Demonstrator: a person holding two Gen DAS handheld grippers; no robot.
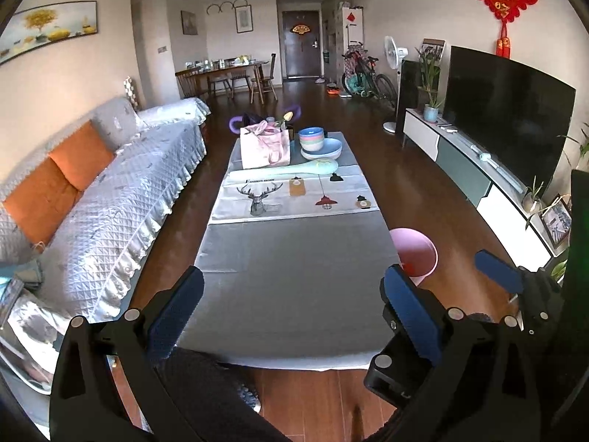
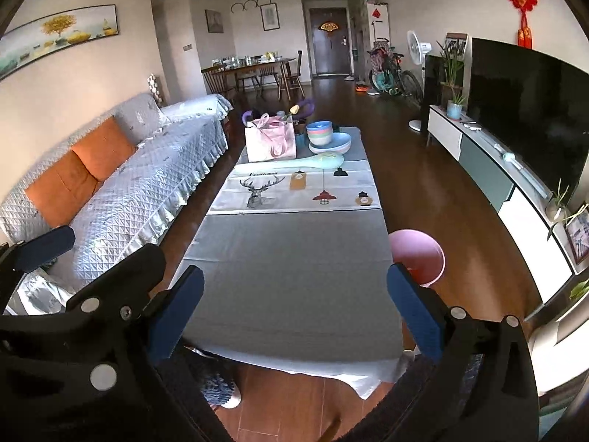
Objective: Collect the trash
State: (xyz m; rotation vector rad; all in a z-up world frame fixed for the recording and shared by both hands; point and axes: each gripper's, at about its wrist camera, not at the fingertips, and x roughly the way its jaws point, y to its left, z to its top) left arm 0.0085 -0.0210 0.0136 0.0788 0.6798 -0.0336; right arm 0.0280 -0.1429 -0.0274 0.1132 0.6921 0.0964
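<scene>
My left gripper (image 1: 294,305) is open and empty above the near end of the coffee table (image 1: 294,280). My right gripper (image 2: 294,305) is open and empty over the same grey cloth (image 2: 291,265). A pink round bin (image 1: 414,250) stands on the floor at the table's right edge, with something red inside; it also shows in the right wrist view (image 2: 418,254). A blue finger of the right gripper (image 1: 497,270) shows at the right of the left wrist view. I see no loose trash on the near cloth.
At the table's far end stand a pink bag (image 1: 265,145), stacked bowls (image 1: 313,138) on a plate and a long pale green object (image 1: 287,171). A sofa (image 1: 110,199) runs along the left, a TV cabinet (image 1: 478,176) along the right. My slippered feet show below.
</scene>
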